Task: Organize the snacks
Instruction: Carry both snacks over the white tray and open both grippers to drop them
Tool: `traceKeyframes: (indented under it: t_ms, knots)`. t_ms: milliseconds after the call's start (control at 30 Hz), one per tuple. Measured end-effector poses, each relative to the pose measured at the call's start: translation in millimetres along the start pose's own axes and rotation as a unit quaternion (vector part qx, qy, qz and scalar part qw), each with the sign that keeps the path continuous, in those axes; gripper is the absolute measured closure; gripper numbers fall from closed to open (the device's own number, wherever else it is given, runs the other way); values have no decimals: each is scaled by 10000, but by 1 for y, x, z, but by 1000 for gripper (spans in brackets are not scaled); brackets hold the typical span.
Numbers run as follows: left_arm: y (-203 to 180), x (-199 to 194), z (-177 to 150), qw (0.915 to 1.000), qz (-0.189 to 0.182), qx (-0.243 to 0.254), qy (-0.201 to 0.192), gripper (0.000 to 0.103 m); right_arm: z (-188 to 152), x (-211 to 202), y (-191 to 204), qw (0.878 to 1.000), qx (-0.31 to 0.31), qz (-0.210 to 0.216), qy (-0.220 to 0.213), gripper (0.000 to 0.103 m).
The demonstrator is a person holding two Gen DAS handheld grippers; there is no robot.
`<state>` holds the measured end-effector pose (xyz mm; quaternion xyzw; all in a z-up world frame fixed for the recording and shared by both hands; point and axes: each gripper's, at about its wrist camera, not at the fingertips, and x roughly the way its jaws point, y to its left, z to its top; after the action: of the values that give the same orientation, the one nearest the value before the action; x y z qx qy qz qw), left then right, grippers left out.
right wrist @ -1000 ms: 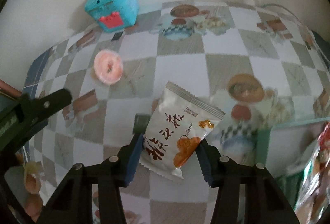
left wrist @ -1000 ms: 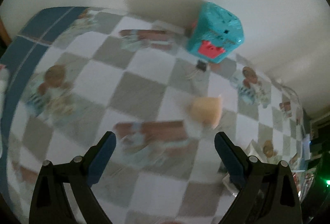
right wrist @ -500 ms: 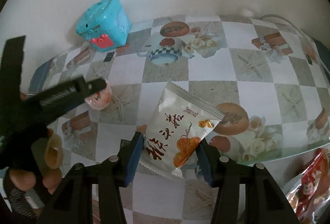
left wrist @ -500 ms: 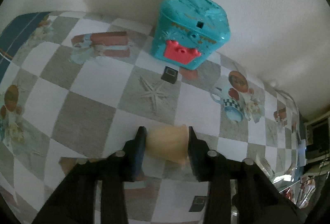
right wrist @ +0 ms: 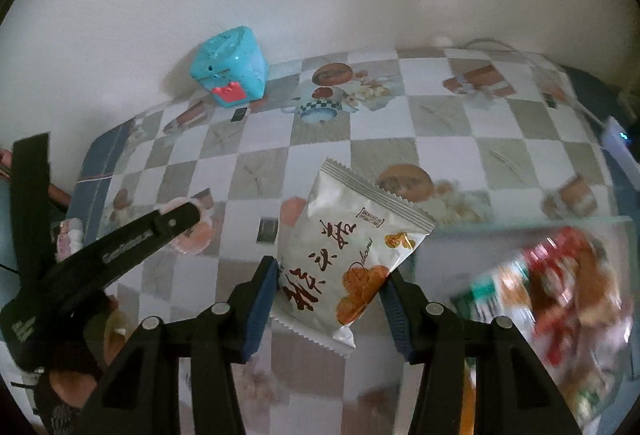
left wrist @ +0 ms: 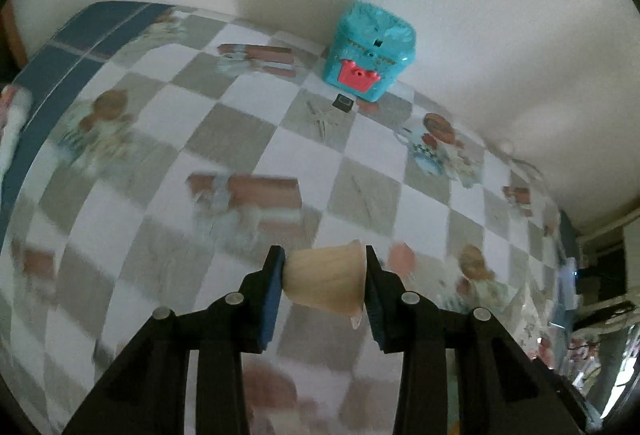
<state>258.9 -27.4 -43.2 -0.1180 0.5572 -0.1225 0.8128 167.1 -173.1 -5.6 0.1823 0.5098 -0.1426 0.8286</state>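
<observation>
The right hand-held gripper (right wrist: 328, 299) is clamping a white snack packet (right wrist: 348, 251) across its lower half, both pads pressing its sides. The packet's long axis is running up and to the right, away from the fingers, clear of the worktop (right wrist: 440, 139). Just to the right, past a pale glass-like edge, a heap of red and green snack bags (right wrist: 560, 291) is showing, blurred. That heap is lying nearer the right gripper than the left, so the packet is likely heading that way; this is a judgement only.

The left hand-held gripper (left wrist: 325, 277) is gripping a small beige jelly cup (left wrist: 326, 281) sideways, wide rim against the right pad, narrow base against the left, held above the worktop.

The left view is showing the cup's grasp plainly but no snack heap. The right view is showing the heap and the left gripper's arm low at the left, the cup itself mostly hidden. A teal box (right wrist: 230, 67) is standing by the wall, well apart from both.
</observation>
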Motion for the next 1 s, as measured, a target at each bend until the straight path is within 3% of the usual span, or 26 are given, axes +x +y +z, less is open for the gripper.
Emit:
traceKeyframes:
  t_ms: [233,500,767,1000]
  knots:
    - [-11,-69,-53,9995,-108,-8,-292,64,-42,-61,-9,9996,114,-86,-223,49]
    - [-32,-105,-106,9983,-188,189,-524,64,-86,-110,-25,9981,194,-268,-514,49]
    - [-62,-101,-148,9977,-352,495,-298,64,-116,-122,-67,9963,613,-315,-516,49]
    - [-102,-82,-177,9940,-454,1000,7,64,-125,-114,-134,9893,1304,-550,-357,49]
